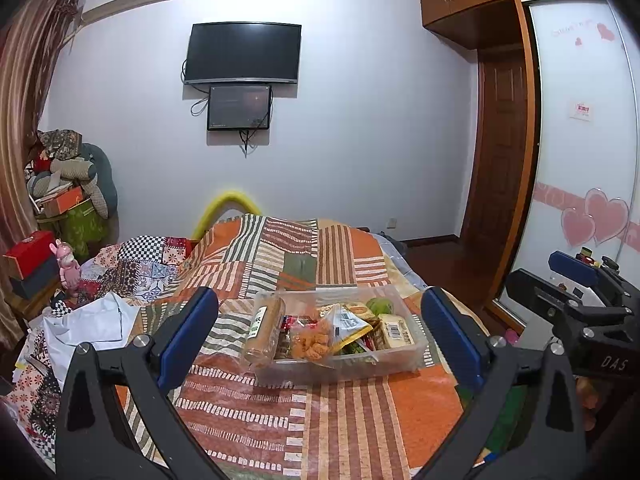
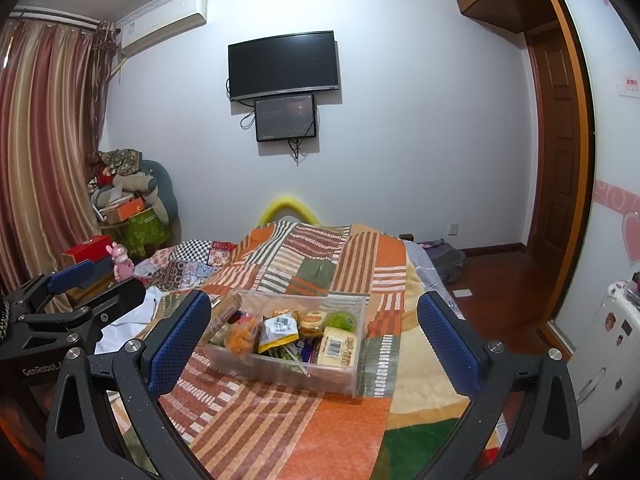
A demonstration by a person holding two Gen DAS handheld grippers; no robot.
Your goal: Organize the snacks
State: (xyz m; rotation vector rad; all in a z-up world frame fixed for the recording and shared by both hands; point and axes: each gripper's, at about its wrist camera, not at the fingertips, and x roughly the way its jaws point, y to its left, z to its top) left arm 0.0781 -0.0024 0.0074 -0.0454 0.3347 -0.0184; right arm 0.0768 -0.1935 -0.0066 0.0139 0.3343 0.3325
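A clear plastic box point(image 1: 394, 364) point(image 2: 346, 378) full of snacks rests on the patchwork bedspread point(image 1: 344, 428) point(image 2: 280, 420). Inside lie a brown cracker roll point(image 1: 262, 330), a bag of orange puffs point(image 1: 314, 344) point(image 2: 239, 338), a yellow-edged packet point(image 1: 350, 326) point(image 2: 280, 330), a pale yellow pack with a barcode point(image 1: 398, 330) point(image 2: 338, 346) and a green item point(image 1: 380, 304) point(image 2: 342, 320). My left gripper point(image 1: 320, 340) hangs open just short of the box, nothing between its fingers. My right gripper point(image 2: 314, 344) is open too, empty, also in front of the box. Each gripper shows in the other's view: right gripper point(image 1: 576, 280), left gripper point(image 2: 76, 280).
A crumpled white sheet point(image 1: 94, 320) and a patterned quilt point(image 1: 136, 264) lie left of the box. A pink toy point(image 1: 70, 266) and red box point(image 1: 28, 252) stand at the bedside. The bed edge drops to wood floor point(image 2: 492, 276) on the right, beside a sliding wardrobe point(image 1: 580, 160).
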